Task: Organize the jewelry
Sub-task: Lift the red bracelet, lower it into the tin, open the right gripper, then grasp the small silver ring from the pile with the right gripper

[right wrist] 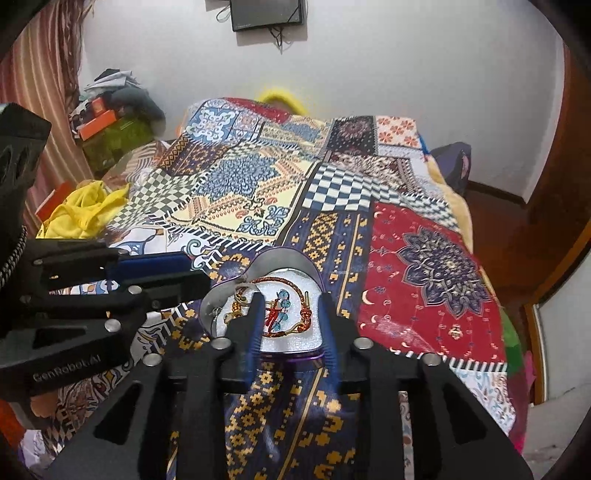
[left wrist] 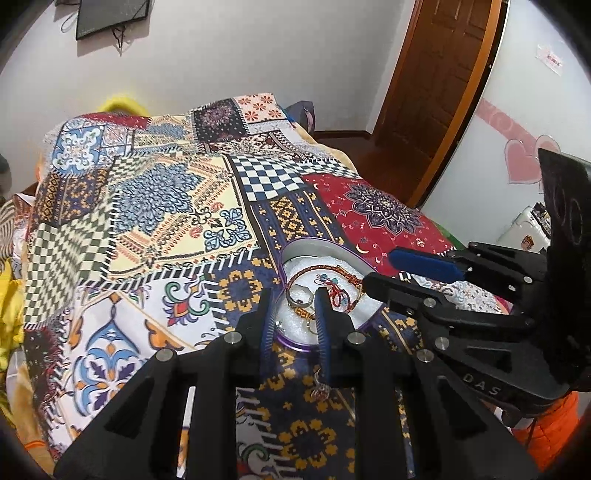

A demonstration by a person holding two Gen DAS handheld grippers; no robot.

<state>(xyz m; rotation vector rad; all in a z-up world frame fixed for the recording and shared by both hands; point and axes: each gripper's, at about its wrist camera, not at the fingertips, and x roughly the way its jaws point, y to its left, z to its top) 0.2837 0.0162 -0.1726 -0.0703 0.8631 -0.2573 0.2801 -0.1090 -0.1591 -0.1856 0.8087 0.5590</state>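
Note:
A heart-shaped purple tin (left wrist: pixel 364 324) (right wrist: pixel 210 328) with white lining lies on the patterned bedspread. In it lie a braided red-gold bracelet (left wrist: pixel 332 271) (right wrist: pixel 301 293), a silver ring (left wrist: pixel 299 297) and a red beaded piece (left wrist: pixel 338 295) (right wrist: pixel 273 314). A small ring or charm (left wrist: pixel 320 389) lies on the cloth in front of the tin. My left gripper (left wrist: pixel 295 301) is open over the tin's near left part. My right gripper (right wrist: pixel 290 306) is open, straddling the bracelet. The right gripper's fingers (left wrist: pixel 424 264) show in the left view, reaching over the tin.
The patchwork bedspread (left wrist: pixel 166 206) (right wrist: pixel 424 258) covers the bed. Yellow cloth (right wrist: pixel 85 210) and boxes (right wrist: pixel 103 125) lie at the far left. A wooden door (left wrist: pixel 436 85) stands at the right, a dark screen (right wrist: pixel 267 13) hangs on the wall.

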